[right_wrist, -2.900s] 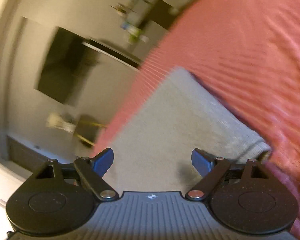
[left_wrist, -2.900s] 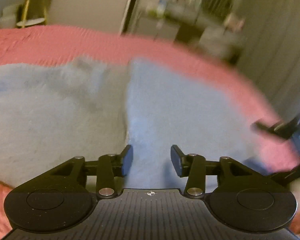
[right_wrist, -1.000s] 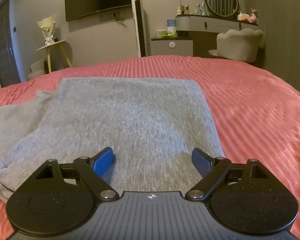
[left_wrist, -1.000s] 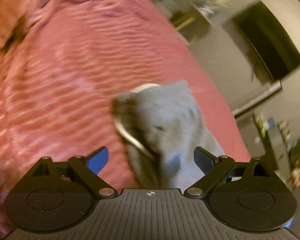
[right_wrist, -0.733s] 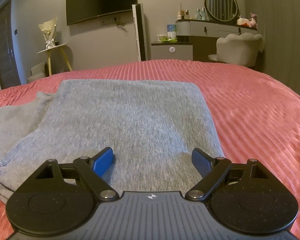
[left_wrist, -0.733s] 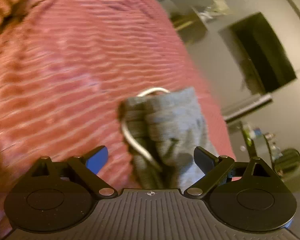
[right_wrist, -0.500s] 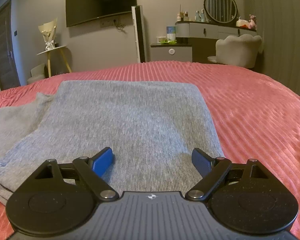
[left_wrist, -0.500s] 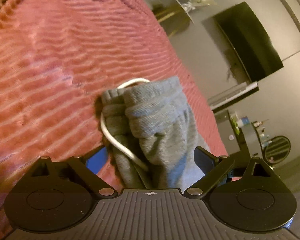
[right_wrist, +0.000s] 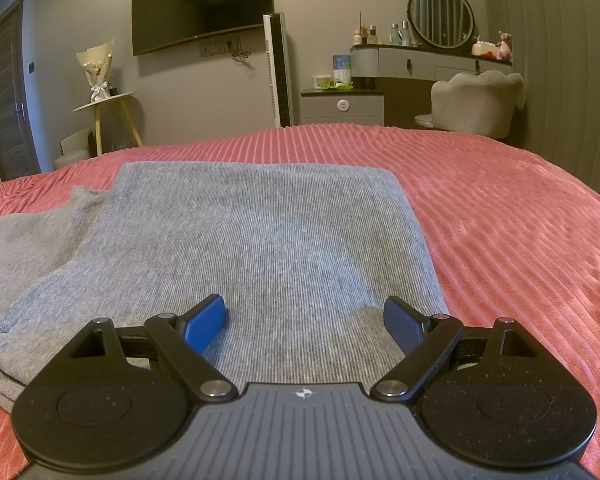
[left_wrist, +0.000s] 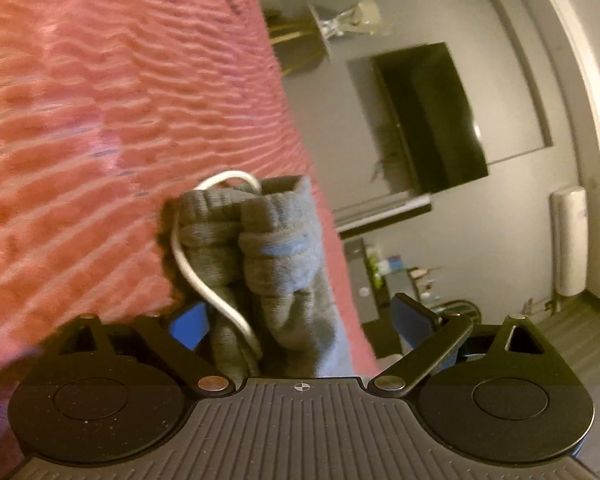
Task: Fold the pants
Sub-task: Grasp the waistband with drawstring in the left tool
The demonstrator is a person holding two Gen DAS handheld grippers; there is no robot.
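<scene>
My left gripper point(left_wrist: 300, 320) stands open around the bunched waistband point(left_wrist: 260, 240) of the gray pants point(right_wrist: 260, 240), the white drawstring point(left_wrist: 204, 276) just inside its left finger. From that waistband the pants run lengthwise away across the red bedspread point(right_wrist: 500, 208). My right gripper point(right_wrist: 304, 320) hovers open over the flat folded end, gripping nothing.

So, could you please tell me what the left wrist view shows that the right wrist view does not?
Only the left wrist view shows the bunched waistband with its white drawstring, lying between the open left claw. Only the right wrist view shows the flat folded panel, the round mirror and the chair. Both show the grey pants, the red bedspread and the television.
</scene>
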